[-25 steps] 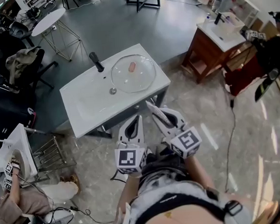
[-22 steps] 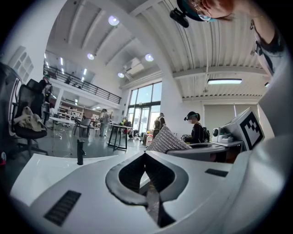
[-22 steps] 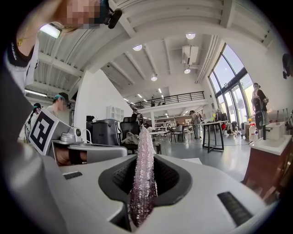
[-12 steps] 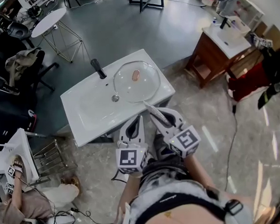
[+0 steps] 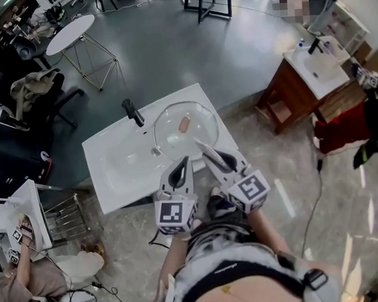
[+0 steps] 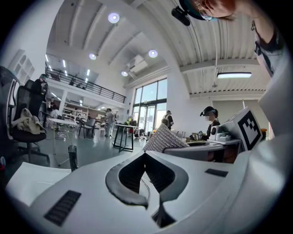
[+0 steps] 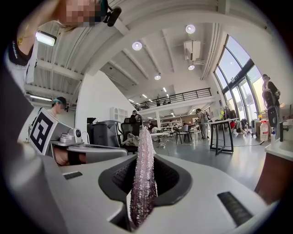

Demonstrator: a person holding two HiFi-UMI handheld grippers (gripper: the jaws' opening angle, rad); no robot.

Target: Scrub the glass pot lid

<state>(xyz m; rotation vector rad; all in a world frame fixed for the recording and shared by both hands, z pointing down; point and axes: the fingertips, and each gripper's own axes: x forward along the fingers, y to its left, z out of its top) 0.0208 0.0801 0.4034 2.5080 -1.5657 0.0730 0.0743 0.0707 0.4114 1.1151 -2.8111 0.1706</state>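
Glass pot lid (image 5: 186,125) lies flat in white sink (image 5: 113,168), knob up, just ahead of both grippers' fingertips. Left gripper (image 5: 186,161): fingers shut tight, nothing betw. them. Right gripper (image 5: 213,157): fingers clamped on sparkly scrub pad (image 7: 143,183), held edge-on, sticking out past the tips twd lid's near rim. Black faucet (image 5: 132,112) sits beyond left fingers, left of lid.

grey floor (image 5: 170,59) with a round white table (image 5: 69,27) and wooden cabinet (image 5: 293,102).
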